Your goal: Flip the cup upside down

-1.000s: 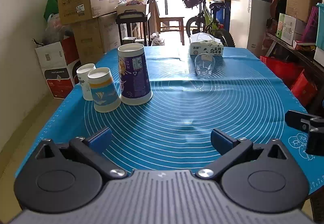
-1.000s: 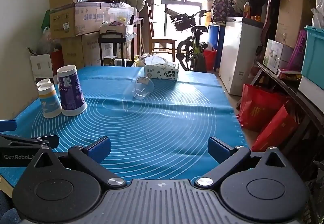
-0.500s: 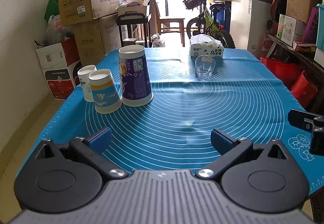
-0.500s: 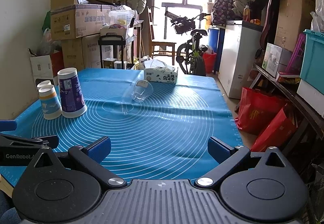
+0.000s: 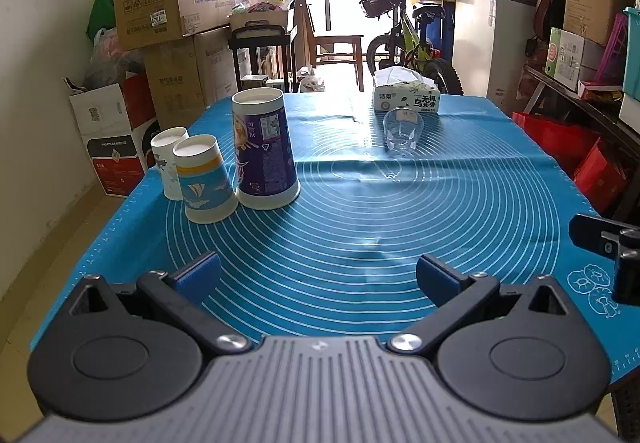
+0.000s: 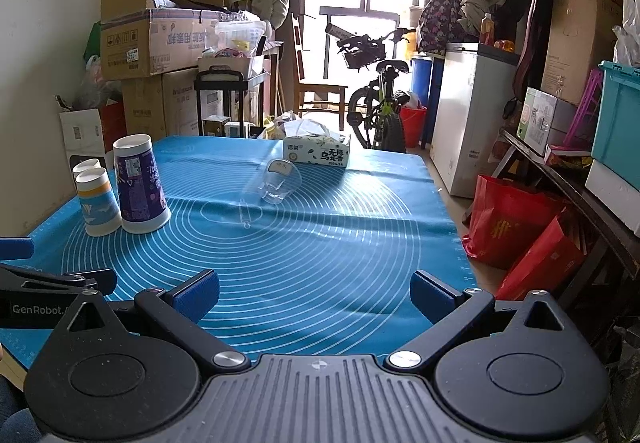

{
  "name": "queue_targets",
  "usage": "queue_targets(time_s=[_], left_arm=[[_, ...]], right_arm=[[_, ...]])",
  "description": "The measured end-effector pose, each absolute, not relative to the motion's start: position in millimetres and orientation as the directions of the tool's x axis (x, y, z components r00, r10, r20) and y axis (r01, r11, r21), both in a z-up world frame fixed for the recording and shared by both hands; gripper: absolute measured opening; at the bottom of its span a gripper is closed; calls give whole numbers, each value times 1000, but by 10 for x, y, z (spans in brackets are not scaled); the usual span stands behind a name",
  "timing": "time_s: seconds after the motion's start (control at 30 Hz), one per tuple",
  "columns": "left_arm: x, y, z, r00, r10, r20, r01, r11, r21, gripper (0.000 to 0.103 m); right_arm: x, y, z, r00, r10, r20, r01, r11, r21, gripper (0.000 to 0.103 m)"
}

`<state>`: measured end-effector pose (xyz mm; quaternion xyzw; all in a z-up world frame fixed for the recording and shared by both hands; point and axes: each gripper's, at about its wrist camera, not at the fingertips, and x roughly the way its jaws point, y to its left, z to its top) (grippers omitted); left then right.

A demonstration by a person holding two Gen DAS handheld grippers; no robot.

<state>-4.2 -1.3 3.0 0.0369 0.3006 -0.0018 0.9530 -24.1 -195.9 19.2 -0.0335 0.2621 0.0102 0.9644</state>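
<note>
Clear glass cup [image 5: 402,131] upright on desk: rigid, slick, fragile. I'd grip mid-wall. Left gripper [image 5: 318,275] & right gripper [image 6: 316,293] jaws wide apart, empty.

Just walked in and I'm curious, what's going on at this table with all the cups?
A person holds two grippers over a blue mat, and both the left gripper and the right gripper are open and empty. Three paper cups already stand upside down at the left. A clear glass cup near the tissue box is untouched and not yet flipped.
</note>
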Motion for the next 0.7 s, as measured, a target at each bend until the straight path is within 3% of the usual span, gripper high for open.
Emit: queue_targets(time_s=[0.7], left_arm=[[-54,-30,33,820,21,-571,31,996,80,102]], right_arm=[[-242,-1982,192,862,-2,-508,-33,998,-61,103]])
